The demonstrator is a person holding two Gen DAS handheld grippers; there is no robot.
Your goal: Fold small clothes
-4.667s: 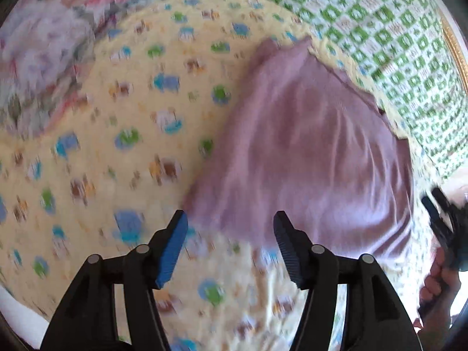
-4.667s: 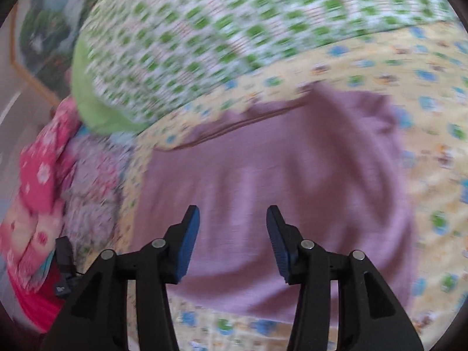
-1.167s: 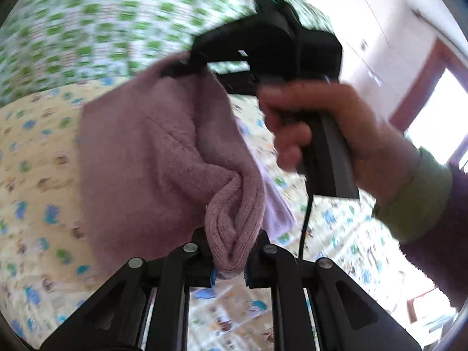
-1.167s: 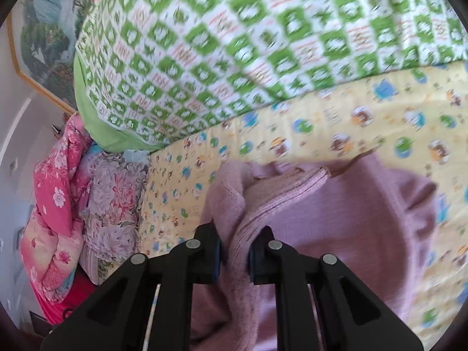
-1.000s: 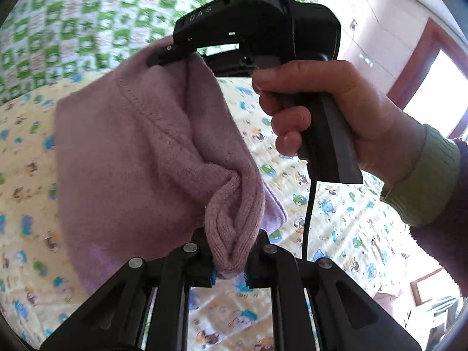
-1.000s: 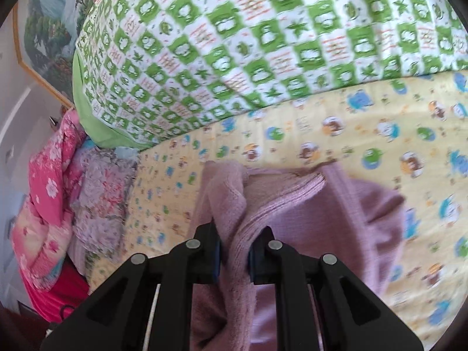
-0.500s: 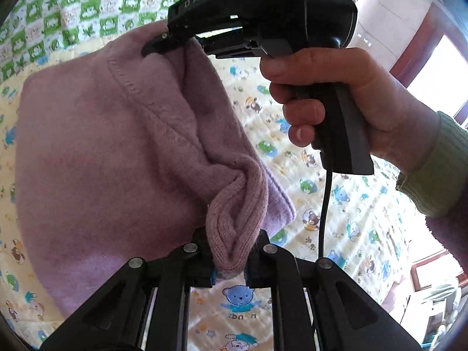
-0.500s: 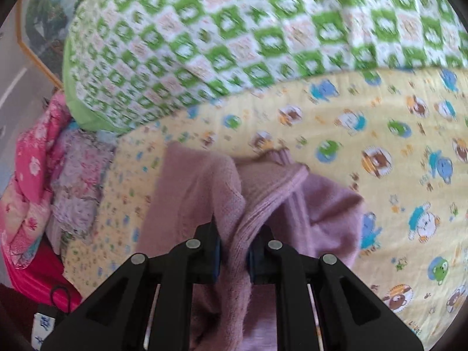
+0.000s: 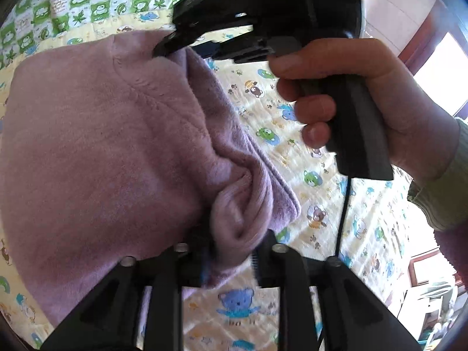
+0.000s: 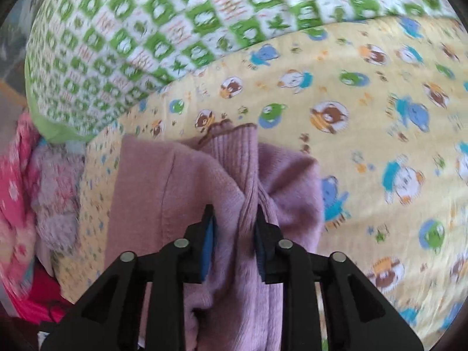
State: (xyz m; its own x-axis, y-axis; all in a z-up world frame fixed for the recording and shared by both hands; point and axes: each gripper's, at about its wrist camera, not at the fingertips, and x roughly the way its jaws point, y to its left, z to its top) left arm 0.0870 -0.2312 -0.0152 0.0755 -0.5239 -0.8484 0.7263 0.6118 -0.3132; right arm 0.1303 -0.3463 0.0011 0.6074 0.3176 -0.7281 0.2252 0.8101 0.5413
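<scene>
Garment: mauve fleecy knit garment (image 9: 96,152), one piece, is lying doubled over on the yellow cartoon-animal bedsheet (image 9: 316,193), with a bunched corner rising into each tool
Left gripper: left gripper (image 9: 231,254) is parting its jaws; a thick roll of the mauve fabric is sitting between them, and the right-hand pad looks to be clearing the cloth
Right gripper: right gripper (image 10: 234,234) is likewise letting go; a ribbed band of the garment is standing between its blue-lined pads, with a gap showing on the left side
Hand: one hand (image 9: 365,108) is gripping the right tool's black handle in the left wrist view
Step in hand: probably releasing the folded-over edge onto the lower layer
Doing it well: both tools should be opening evenly and lifting straight away, so the soft nap is not snagging on the pads and dragging the fold askew
Count: one garment, two grippers, one hand in view, one green-and-white checked quilt (image 10: 146,29), one heap of pink floral bedding (image 10: 26,175)
</scene>
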